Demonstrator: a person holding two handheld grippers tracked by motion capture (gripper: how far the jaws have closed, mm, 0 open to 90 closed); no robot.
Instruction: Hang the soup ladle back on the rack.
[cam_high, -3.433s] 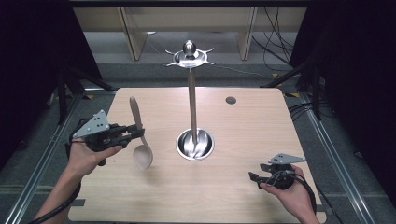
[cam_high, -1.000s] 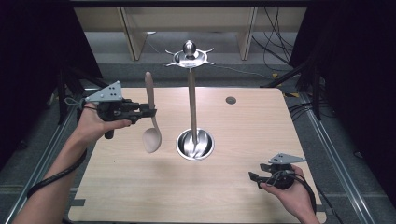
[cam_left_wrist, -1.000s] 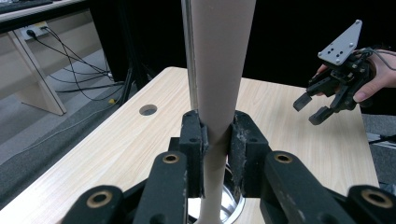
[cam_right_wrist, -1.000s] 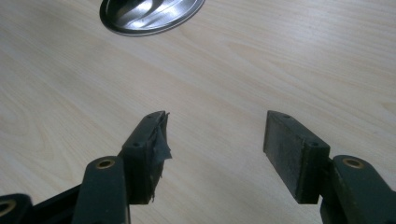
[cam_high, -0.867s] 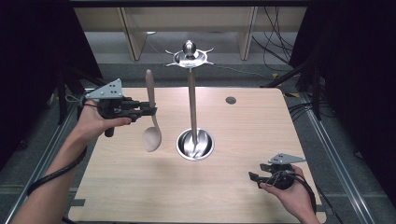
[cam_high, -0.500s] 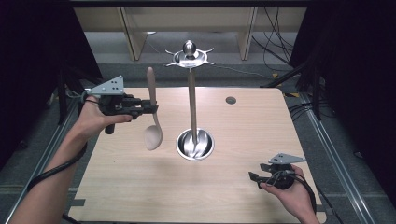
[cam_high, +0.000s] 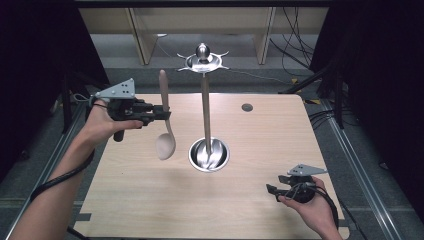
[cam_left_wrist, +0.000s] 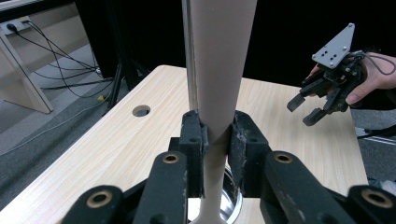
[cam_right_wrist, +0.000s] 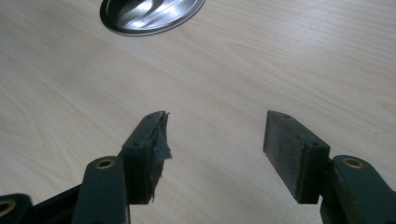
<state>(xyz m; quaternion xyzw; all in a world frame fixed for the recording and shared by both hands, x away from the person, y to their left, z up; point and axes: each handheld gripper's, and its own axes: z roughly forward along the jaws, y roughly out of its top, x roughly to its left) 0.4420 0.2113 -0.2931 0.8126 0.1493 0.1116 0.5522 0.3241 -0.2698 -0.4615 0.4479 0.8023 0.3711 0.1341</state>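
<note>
One wooden spoon (cam_high: 165, 131) clenched in left tool (cam_high: 162, 115); one metal stand (cam_high: 206, 112); right tool (cam_high: 272, 189) released.

Long beige wooden spoon (cam_high: 165, 122): one, upright with its bowl downward
Tall polished steel utensil stand with a round dished base, a slim pole and a hooked crown (cam_high: 205, 112): one
Hooks on the stand's crown: several, too small to count for certain
Black two-jaw hand-held gripper with a grey three-cornered plate: two, a left one (cam_high: 159, 115) and a right one (cam_high: 272, 189)
Pale wood-grain rectangular surface (cam_high: 260, 140): one
Round dark hole in the surface (cam_high: 246, 107): one
Person's hands: two, a left hand (cam_high: 102, 125) and a right hand (cam_high: 310, 207)
Light wooden legs of furniture behind the surface (cam_high: 142, 35): two in sight
</note>
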